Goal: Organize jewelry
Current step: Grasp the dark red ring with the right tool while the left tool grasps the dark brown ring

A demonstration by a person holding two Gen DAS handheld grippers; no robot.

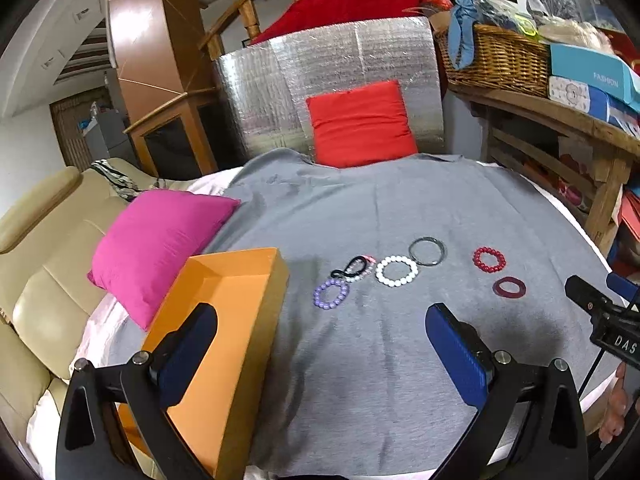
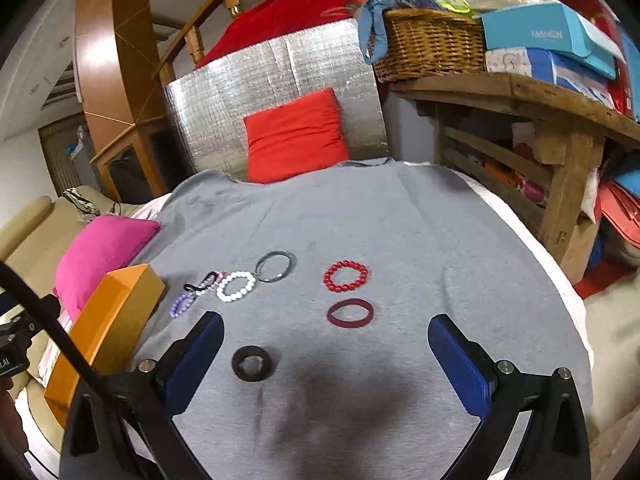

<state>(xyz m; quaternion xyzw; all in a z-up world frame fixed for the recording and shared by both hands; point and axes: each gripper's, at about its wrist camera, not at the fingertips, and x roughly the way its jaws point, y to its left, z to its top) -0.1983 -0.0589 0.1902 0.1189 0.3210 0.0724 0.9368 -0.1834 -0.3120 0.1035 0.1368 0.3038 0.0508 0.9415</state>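
Observation:
Several bracelets lie on a grey cloth (image 1: 360, 380): purple beads (image 1: 331, 294), a small black-and-pink one (image 1: 357, 269), white beads (image 1: 396, 271), a grey bangle (image 1: 427, 252), red beads (image 1: 489, 259) and a dark red ring (image 1: 509, 288). An open orange box (image 1: 224, 320) stands at the left. My left gripper (image 1: 320, 336) is open and empty above the cloth, its left finger over the box. My right gripper (image 2: 326, 344) is open and empty. A black ring (image 2: 253, 363) lies by its left finger, the dark red ring (image 2: 351, 313) just ahead.
A pink cushion (image 1: 156, 244) lies left of the box on a beige sofa (image 1: 36, 264). A red cushion (image 1: 360, 124) leans on a silver foil panel (image 1: 280, 92) at the back. A wooden shelf (image 2: 560, 152) with a basket (image 2: 432, 44) and boxes stands at the right.

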